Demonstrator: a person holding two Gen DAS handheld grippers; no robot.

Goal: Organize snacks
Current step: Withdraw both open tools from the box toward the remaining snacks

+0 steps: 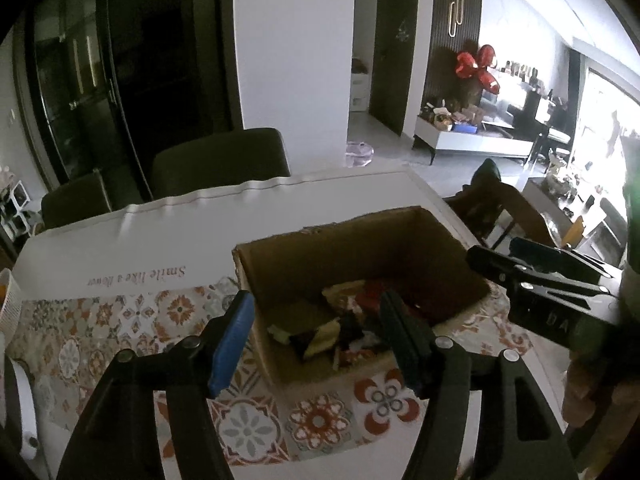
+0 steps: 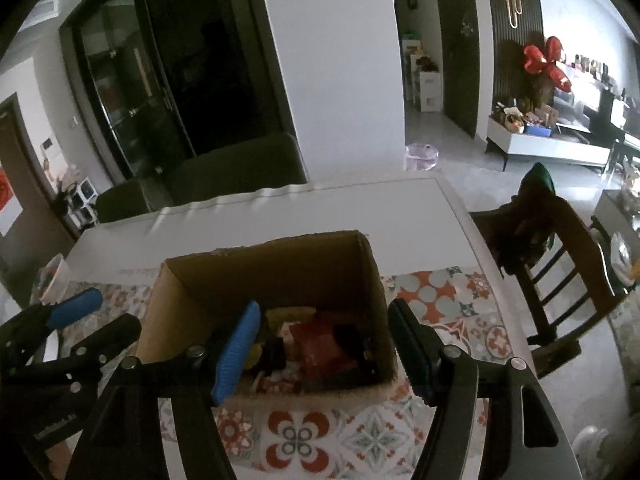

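Note:
An open cardboard box (image 1: 360, 248) (image 2: 272, 276) stands on the patterned tablecloth with several snack packets (image 1: 344, 328) (image 2: 320, 348) piled inside, red and yellow wrappers among them. My left gripper (image 1: 316, 336) hovers over the box's near left corner, jaws open with nothing between them. My right gripper (image 2: 324, 344) hangs over the box's near edge, also open and empty. In the left wrist view the right gripper (image 1: 536, 272) shows at the right edge. The left gripper's blue fingertip (image 2: 76, 306) shows at the left of the right wrist view.
The white table (image 1: 200, 220) carries a tiled-pattern cloth (image 2: 304, 440) under the box. Dark chairs (image 1: 220, 160) stand at the far side and a wooden chair (image 2: 552, 264) at the right. A white basket (image 1: 8, 304) sits at the left edge.

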